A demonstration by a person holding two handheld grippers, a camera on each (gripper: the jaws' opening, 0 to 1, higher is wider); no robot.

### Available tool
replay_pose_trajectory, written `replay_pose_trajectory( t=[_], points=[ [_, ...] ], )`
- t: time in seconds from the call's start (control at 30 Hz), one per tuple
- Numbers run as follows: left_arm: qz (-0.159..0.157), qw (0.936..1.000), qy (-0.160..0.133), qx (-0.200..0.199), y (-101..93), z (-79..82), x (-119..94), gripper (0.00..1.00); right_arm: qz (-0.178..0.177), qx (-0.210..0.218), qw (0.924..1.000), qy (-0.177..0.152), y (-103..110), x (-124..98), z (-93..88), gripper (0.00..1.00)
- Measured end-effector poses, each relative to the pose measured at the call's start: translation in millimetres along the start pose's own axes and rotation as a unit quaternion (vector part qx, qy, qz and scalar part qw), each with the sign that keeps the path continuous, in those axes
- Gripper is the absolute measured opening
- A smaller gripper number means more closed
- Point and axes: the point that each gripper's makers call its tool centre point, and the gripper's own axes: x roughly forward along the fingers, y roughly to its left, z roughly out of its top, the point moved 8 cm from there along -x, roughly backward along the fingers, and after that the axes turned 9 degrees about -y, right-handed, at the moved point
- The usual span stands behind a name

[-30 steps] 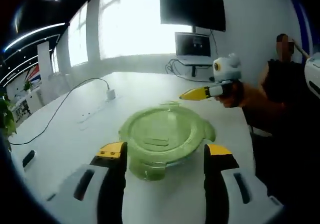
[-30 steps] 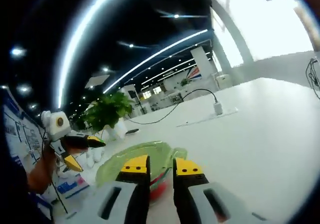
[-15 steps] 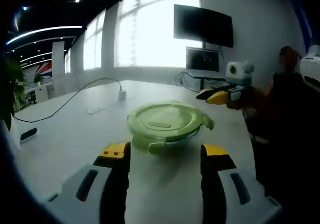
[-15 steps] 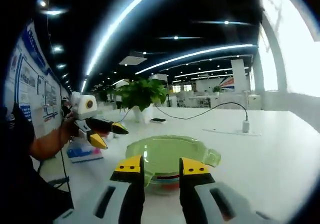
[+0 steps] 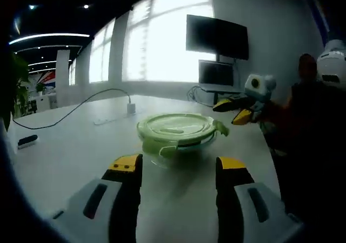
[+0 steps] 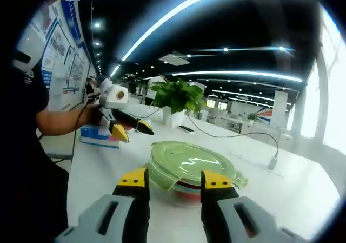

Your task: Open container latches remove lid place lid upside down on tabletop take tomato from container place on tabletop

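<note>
Straight ahead in the left gripper view, the round container [image 5: 177, 137] sat on the white tabletop [image 5: 65, 151] with its green lid [image 5: 174, 126] on. A green latch tab [image 5: 168, 150] hung down on its near side and another [image 5: 221, 127] stuck out toward the right. The left gripper [image 5: 175, 170] hovered short of it, its yellow-tipped jaws spread wide with nothing between them. To the right, the right gripper [image 5: 238, 110] was held up in a hand [image 5: 263, 113], near the container but not touching it, and how far its jaws stood apart could not be told from there. A white cable [image 5: 70, 109] ran across the table, and two dark monitors [image 5: 217, 36] stood beyond.

Meanwhile, in the right gripper view, the right gripper [image 6: 173, 179] sat just before the container [image 6: 186, 170], jaws parted and empty. Something red [image 6: 190, 193] showed through the clear wall under the lid [image 6: 187, 159]. The left gripper [image 6: 132, 130] hung at the left with its tips apart, holding nothing. A potted plant [image 6: 177, 98] stood behind.
</note>
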Motion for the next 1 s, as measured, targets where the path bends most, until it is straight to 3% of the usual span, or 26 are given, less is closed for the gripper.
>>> replay_pose_trajectory(
  t=[0.13, 0.2, 0.43, 0.53, 0.73, 1.0],
  points=[
    [-0.007, 0.9999, -0.004, 0.008, -4.0, 0.2, -1, 0.48, 0.023, -0.104, 0.9942, 0.017, 1, 4, -10.8, 0.37],
    [-0.015, 0.9998, -0.004, 0.010, -6.1, 0.0, -1, 0.48, 0.023, -0.130, 0.9908, 0.029, 0, 5, -17.1, 0.38],
    [-0.022, 0.9995, -0.004, 0.020, -8.9, 0.0, -1, 0.48, 0.024, -0.146, 0.9890, 0.001, 0, 10, -9.5, 0.36],
    [-0.021, 0.9995, -0.007, 0.021, -8.8, 0.7, -2, 0.48, 0.029, -0.166, 0.9857, 0.004, 2, 15, -8.3, 0.35],
    [-0.025, 0.9994, -0.008, 0.023, -10.0, 0.6, -2, 0.48, 0.040, -0.189, 0.9812, -0.002, 10, 23, -9.1, 0.28],
    [-0.029, 0.9991, -0.002, 0.030, -11.9, -1.0, -1, 0.48, 0.035, -0.213, 0.9759, -0.029, 16, 25, 4.0, 0.14]
  ],
)
